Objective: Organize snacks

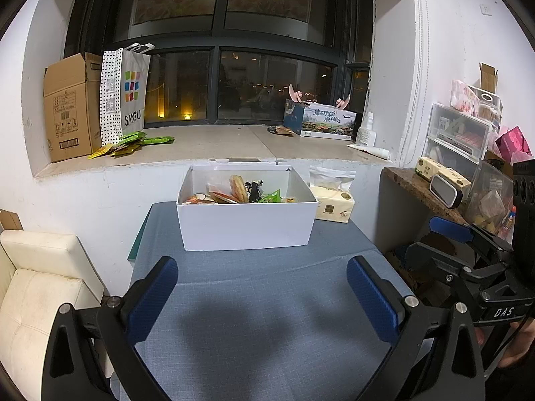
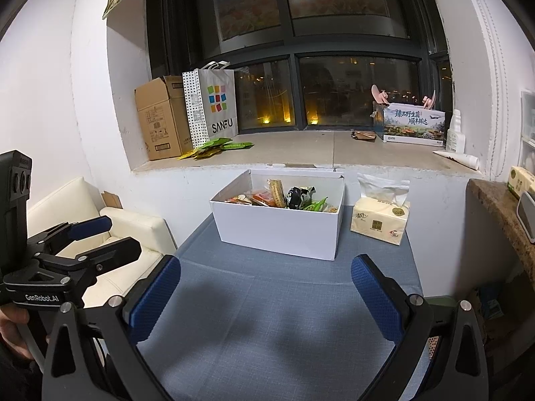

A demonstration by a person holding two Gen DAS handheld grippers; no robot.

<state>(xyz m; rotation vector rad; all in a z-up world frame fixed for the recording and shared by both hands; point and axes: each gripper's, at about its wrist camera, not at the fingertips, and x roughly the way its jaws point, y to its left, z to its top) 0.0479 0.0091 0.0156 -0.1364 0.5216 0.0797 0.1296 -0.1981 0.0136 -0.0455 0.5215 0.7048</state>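
Note:
A white open box (image 1: 245,224) full of mixed snack packets (image 1: 239,193) stands at the far end of the blue-grey table (image 1: 267,300); it also shows in the right wrist view (image 2: 277,230). Several green and yellow snack packets (image 1: 130,143) lie on the window ledge at the left, and a brown packet (image 1: 284,130) lies further right on the ledge. My left gripper (image 1: 262,287) is open and empty above the near part of the table. My right gripper (image 2: 265,287) is open and empty too, beside it.
A tissue pack (image 2: 379,222) stands right of the box. On the ledge are a cardboard box (image 1: 72,107), a SANFU bag (image 1: 128,93), a printed carton (image 1: 329,120) and a white bottle (image 1: 366,130). A cream sofa (image 1: 36,284) is left; a cluttered shelf (image 1: 434,187) is right.

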